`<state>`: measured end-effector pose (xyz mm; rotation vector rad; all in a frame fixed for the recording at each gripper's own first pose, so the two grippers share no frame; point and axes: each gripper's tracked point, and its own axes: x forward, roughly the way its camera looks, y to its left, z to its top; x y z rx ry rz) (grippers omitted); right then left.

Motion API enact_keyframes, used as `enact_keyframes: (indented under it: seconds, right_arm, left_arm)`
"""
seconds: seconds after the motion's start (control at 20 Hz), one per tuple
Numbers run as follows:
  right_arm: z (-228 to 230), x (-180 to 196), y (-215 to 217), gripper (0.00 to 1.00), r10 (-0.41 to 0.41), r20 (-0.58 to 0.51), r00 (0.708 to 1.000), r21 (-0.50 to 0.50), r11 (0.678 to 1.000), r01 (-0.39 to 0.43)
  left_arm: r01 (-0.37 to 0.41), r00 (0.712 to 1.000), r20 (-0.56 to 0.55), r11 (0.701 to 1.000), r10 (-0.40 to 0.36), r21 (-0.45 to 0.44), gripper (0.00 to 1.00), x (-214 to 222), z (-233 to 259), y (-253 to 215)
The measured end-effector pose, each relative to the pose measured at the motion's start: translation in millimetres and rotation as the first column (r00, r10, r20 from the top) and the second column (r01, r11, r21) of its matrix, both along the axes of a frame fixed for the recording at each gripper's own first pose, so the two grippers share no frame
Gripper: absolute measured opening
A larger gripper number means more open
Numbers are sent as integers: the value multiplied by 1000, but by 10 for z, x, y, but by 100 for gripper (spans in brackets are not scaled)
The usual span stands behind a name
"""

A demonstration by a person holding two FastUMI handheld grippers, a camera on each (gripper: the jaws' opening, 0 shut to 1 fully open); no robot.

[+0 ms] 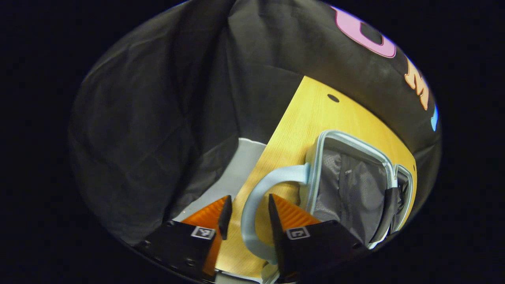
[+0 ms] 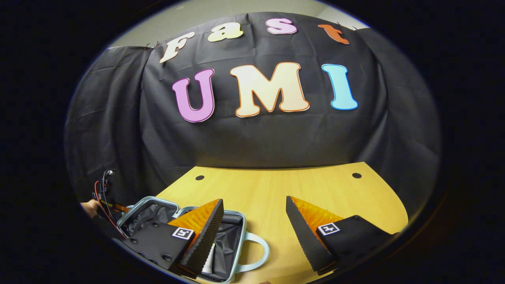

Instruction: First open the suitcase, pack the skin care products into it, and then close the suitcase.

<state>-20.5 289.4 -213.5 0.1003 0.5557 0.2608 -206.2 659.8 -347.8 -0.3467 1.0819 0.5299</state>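
The suitcase [image 1: 355, 185] is seen lying open on the tabletop [image 2: 276, 193], its handle [image 1: 252, 213] framed between the parted fingers of the left tool [image 1: 248, 217]. The right tool [image 2: 254, 225] is held open and empty; packing appears begun, closing remains undone.

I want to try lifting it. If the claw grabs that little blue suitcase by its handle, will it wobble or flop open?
The suitcase lies open, so lifting by the handle would probably let the two halves swing. Its rim looks hard, so the shell likely stays stiff, while the grey lining looks floppy. It's small, so probably light.
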Motion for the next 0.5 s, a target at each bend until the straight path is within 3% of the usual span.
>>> enact_keyframes:
  seconds: [0.1,0.3,0.5]
  right_arm:
    - [61,28,-32,98,-15,22,1000,-3,1000,15]
    - [285,121,-145,98,-12,110,994,-42,999,16]
    - [441,110,-192,98,31,172,985,-63,998,-20]
  left_arm:
    - [4,1000,1,1000,-4,12,12,51,21,-34]
    - [19,999,28,998,-21,66,3,85,267,-94]
    - [5,993,115,994,-17,107,2,155,825,-181]
